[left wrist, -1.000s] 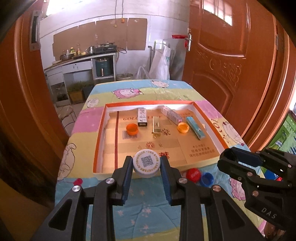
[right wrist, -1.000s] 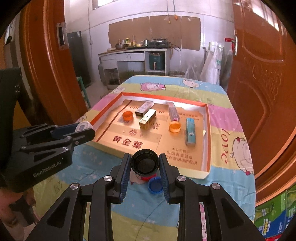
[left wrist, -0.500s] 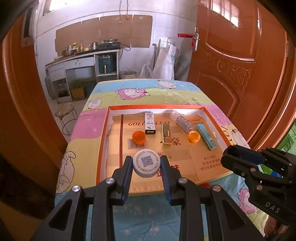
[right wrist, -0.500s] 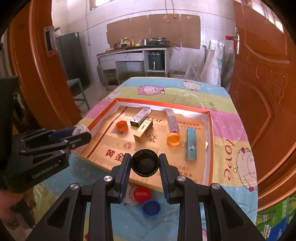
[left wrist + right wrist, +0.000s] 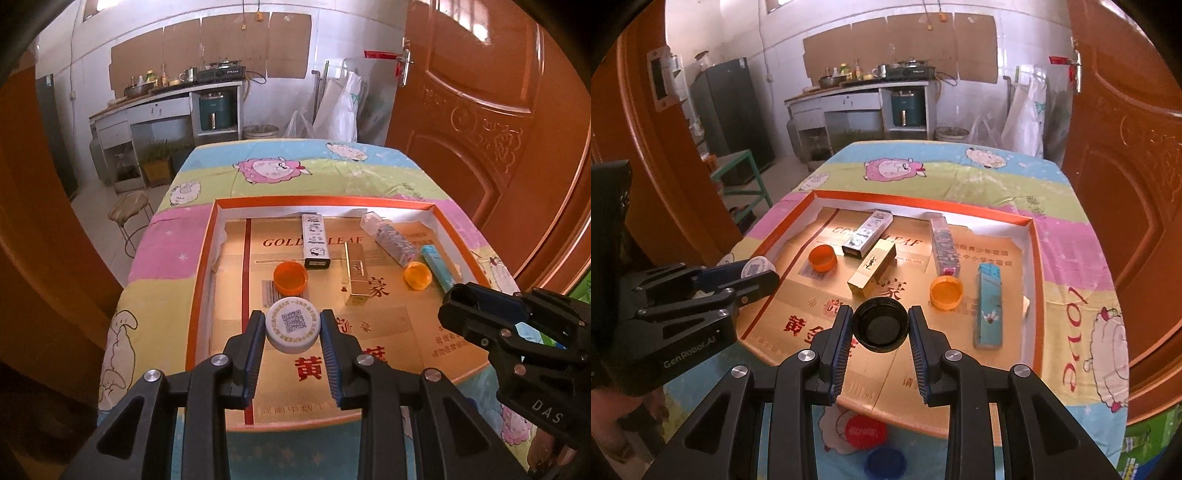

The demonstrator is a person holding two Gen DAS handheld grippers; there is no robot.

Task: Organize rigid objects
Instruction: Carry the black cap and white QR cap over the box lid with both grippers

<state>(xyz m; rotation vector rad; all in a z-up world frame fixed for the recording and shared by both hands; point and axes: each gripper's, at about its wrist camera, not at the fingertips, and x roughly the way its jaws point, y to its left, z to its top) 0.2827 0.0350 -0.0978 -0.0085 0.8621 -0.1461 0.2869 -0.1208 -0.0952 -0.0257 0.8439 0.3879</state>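
Observation:
My left gripper (image 5: 293,329) is shut on a white cap with a QR code (image 5: 293,324) and holds it above the near left part of the orange-rimmed tray (image 5: 207,258). My right gripper (image 5: 880,328) is shut on a black cap (image 5: 880,328), held above the tray's (image 5: 1036,258) near middle. In the tray lie two orange caps (image 5: 290,277) (image 5: 417,275), a white patterned box (image 5: 315,242), a gold box (image 5: 355,273), a clear sparkly box (image 5: 391,240) and a light blue box (image 5: 989,304).
A red cap (image 5: 866,430) and a blue cap (image 5: 885,461) lie on the cartoon tablecloth (image 5: 1082,332) in front of the tray. An orange wooden door (image 5: 498,110) stands close on the right. A stool (image 5: 129,210) stands left of the table.
Both grippers have moved forward over the tray with their caps still held. The red and blue caps on the cloth have slid toward the bottom of the right wrist view.

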